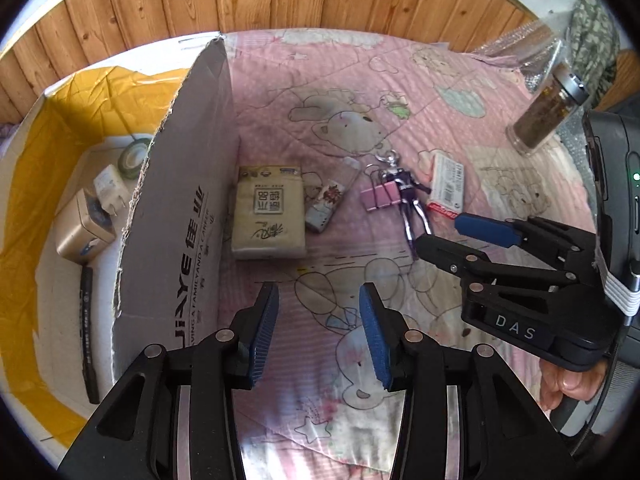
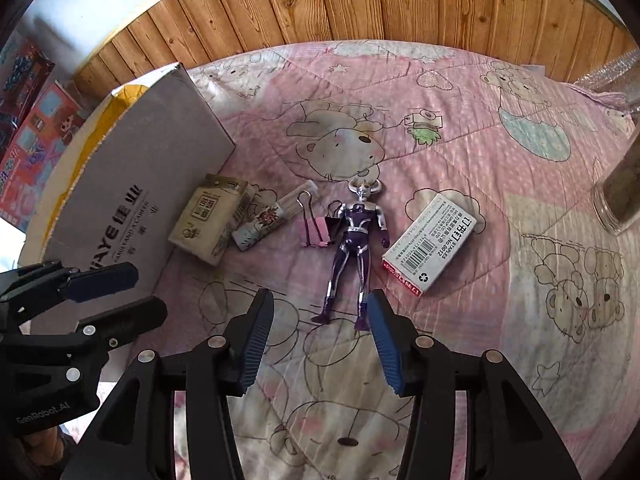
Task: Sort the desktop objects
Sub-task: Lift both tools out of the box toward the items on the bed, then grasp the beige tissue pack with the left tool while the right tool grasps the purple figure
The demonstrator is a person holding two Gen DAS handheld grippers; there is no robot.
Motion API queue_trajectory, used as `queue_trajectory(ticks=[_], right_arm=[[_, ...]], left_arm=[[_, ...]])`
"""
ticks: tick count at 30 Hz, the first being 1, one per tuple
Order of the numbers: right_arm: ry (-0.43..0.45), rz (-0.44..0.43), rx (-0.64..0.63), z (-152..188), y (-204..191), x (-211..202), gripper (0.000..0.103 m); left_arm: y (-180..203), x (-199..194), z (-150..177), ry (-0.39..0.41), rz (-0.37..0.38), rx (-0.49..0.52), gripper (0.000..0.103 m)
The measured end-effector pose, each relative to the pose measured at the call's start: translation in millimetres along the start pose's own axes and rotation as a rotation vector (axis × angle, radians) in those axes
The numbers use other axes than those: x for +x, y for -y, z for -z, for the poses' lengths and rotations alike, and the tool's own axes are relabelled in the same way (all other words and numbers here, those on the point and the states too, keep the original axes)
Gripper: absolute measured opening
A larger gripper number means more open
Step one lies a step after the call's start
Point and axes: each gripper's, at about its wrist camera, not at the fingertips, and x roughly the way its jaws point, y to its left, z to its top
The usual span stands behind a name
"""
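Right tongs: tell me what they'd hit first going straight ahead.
Most likely the purple toy figure: its feet lie just beyond the open right tongs, near the right-hand pad. Depth is unclear.

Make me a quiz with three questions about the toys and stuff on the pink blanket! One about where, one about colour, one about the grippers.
1. Where is the tape roll?
A inside the box
B on the blanket
C on the jar

2. What colour is the toy figure?
A green
B purple and silver
C orange

3. How is the right gripper?
A shut on the figure
B open and empty
C shut on the staple box

Answers:
1 A, it lies inside the cardboard box by a charger.
2 B, purple body, silver trim.
3 B, its jaws stand apart with nothing between them.
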Motion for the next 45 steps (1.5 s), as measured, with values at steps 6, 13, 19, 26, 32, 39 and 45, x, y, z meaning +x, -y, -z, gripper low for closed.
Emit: queue_trajectory(ticks=[6,13,19,26,32,39,45], right_arm=[[-0.009,0.016,-0.012,-5.8,9.3,20.2,0.051],[-0.036,0.011,-0.035,-8.1,13.7,38.2,0.046],[-0.044,-0.022,0.005,-14.2,27.5,37.0,0.03],[-0.012,0.001,-0.024,-13.9,22.7,38.7,0.034],[-0.041,-0.037,0.051,-16.3,29.9,30.2,0.029],[-0.037,-0.08,0.118,-12.5,32.9,8.4,0.029],[-0.036,-0.084,0.12,-5.6,35.4,-1.2,0.029]], left_arm=[[-19.5,12.1,-7.7,0.023,-0.029,-0.06,0.044],[-33.6,31.3,-13.5,0.024,-0.013,-0.125,0.045],[-26.4,51.9,-34.4,0.073,-0.041,-0.153,0.048],[-22.2,57.7,-41.6,0.14,-0.067,-0.108,0.048],[-28.5,47.1,-43.2,0.161,-0.013,-0.1,0.019],[-25.3,37.4,-32.8,0.121,0.019,-0.094,0.008],[-14.4,40.2,-36.5,0.16,-0.086,-0.028,0.056]])
